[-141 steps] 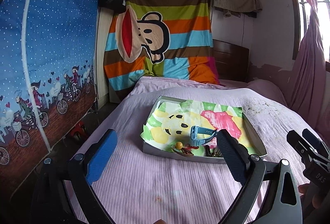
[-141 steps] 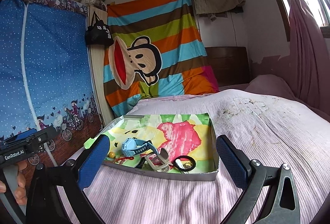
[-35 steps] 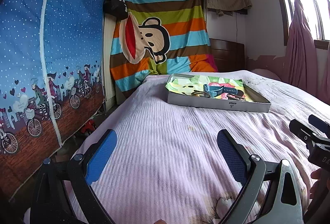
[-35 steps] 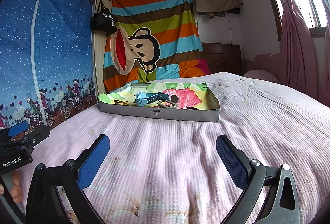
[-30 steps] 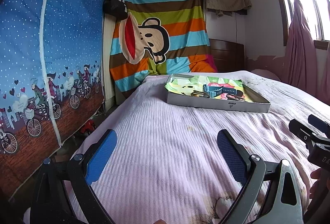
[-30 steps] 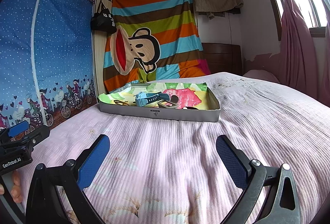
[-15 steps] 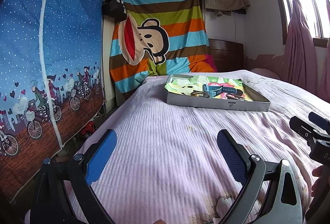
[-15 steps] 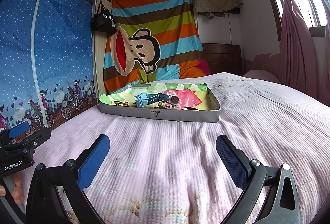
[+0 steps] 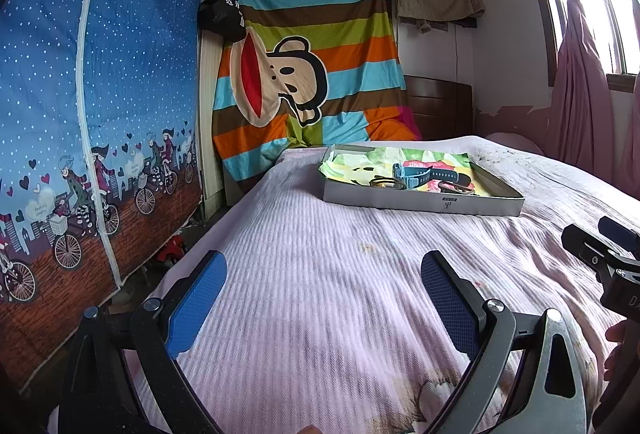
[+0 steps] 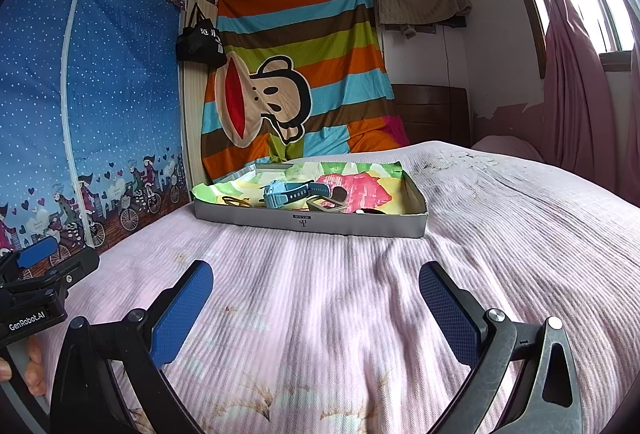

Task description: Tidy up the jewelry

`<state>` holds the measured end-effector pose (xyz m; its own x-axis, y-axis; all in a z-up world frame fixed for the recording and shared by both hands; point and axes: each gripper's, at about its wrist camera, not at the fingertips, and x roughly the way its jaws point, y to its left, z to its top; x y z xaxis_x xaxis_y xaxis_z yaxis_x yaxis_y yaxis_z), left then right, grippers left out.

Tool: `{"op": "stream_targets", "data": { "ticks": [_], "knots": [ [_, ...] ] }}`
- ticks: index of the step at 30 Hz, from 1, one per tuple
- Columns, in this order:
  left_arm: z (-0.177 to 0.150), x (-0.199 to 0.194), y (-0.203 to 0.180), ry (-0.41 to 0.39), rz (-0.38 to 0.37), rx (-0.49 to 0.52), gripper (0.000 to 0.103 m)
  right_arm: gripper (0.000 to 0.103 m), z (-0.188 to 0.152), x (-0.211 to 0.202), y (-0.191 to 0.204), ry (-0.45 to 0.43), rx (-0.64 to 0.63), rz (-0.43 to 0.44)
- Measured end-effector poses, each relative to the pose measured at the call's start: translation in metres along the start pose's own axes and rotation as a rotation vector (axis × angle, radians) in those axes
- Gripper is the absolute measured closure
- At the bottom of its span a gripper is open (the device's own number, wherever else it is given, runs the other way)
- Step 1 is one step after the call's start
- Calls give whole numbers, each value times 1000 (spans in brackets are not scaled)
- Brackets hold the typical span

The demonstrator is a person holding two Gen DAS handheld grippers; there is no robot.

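A shallow grey box (image 9: 424,203) lined with bright cartoon paper lies on the pink bed, far ahead of both grippers; it also shows in the right wrist view (image 10: 312,223). In it lie a light blue watch (image 10: 288,192), a dark-strapped watch (image 9: 444,176), a beige band (image 10: 332,204) and a gold-brown bracelet (image 9: 386,183). My left gripper (image 9: 322,288) is open and empty, low over the bedspread. My right gripper (image 10: 316,298) is open and empty, likewise low and well short of the box.
The pink bedspread (image 10: 360,294) fills the foreground. A blue fabric wardrobe (image 9: 100,94) stands along the bed's left side. A striped monkey cloth (image 9: 312,82) hangs at the head. Pink curtains (image 10: 576,82) and a window are at the right.
Both grippers have drawn back from the box since 4.7 s ago, so it now sits far ahead. In the last second the views hardly shift. The jaws stay open.
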<state>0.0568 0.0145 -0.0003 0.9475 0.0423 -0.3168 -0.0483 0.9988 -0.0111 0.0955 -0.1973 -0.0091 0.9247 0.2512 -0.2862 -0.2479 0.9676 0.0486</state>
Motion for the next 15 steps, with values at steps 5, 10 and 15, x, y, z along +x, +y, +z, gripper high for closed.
{"op": "stream_targets", "data": {
  "ticks": [5, 10, 15],
  "knots": [
    [0, 0, 0, -1, 0, 0, 8, 0, 0, 0, 0, 0, 0, 1],
    [0, 0, 1, -2, 0, -2, 8, 0, 0, 0, 0, -1, 0, 1],
    [0, 0, 1, -2, -1, 0, 8, 0, 0, 0, 0, -1, 2, 0]
  ]
}}
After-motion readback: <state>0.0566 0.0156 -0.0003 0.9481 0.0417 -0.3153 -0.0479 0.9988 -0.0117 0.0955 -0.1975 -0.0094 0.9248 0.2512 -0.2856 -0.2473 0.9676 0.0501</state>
